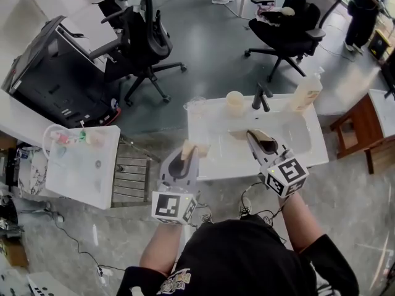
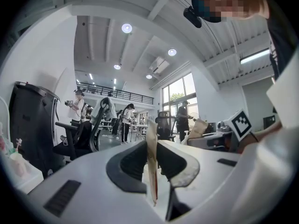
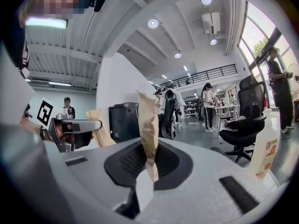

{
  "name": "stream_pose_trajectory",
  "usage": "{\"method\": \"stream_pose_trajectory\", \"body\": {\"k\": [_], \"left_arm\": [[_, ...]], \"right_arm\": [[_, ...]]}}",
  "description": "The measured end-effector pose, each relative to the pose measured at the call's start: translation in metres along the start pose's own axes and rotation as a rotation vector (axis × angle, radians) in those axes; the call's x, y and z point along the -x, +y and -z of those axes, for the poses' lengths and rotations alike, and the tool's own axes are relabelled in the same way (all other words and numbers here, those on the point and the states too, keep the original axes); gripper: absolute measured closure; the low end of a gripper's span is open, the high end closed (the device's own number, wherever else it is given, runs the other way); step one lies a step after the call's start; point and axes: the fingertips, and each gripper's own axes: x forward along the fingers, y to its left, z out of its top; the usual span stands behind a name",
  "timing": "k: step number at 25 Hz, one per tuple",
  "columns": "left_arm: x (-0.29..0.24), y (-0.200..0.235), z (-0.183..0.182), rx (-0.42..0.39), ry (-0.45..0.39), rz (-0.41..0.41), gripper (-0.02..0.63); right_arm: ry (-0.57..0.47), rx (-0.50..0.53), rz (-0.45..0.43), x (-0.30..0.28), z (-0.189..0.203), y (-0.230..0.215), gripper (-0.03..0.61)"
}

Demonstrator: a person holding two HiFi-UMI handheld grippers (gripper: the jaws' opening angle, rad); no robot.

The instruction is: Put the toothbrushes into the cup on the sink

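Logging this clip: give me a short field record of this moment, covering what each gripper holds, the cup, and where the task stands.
left gripper: shut on a tan paper packet, over the front left of the sink
right gripper: shut on a second tan paper packet, over the sink
cup: upright at the sink's back edge, left of the faucet; nothing sticks out of it
bottle: right of the faucet
task status: neither packet in the cup yet

Back rim crowded, basin open

I see a clear glass [image 1: 196, 105], the cup [image 1: 235, 103], faucet [image 1: 261, 96] and bottle [image 1: 307, 91] lining the sink's [image 1: 311, 143] far rim; the basin in front lies open, and the cup's mouth is unblocked from above.
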Motion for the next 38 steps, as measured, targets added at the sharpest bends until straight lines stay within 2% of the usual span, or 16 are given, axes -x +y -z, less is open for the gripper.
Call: {"method": "stream_pose_trajectory", "body": {"k": [7,22,38], "left_arm": [[-0.010,-0.009,-0.008,-0.003,0.016,-0.015,0.554],[-0.025,-0.010,0.002,0.023,0.007,-0.025,0.554],[-0.038,-0.002,0.016,0.038,0.037,-0.038,0.555]], "right_arm": [[-0.013,0.001,-0.009,-0.005,-0.001,-0.014,0.546],[0.002,0.029,-0.021,-0.039,-0.003,-0.044,0.546],[0.039,0.080,0.021,-0.101,0.009,-0.101,0.546]]}}
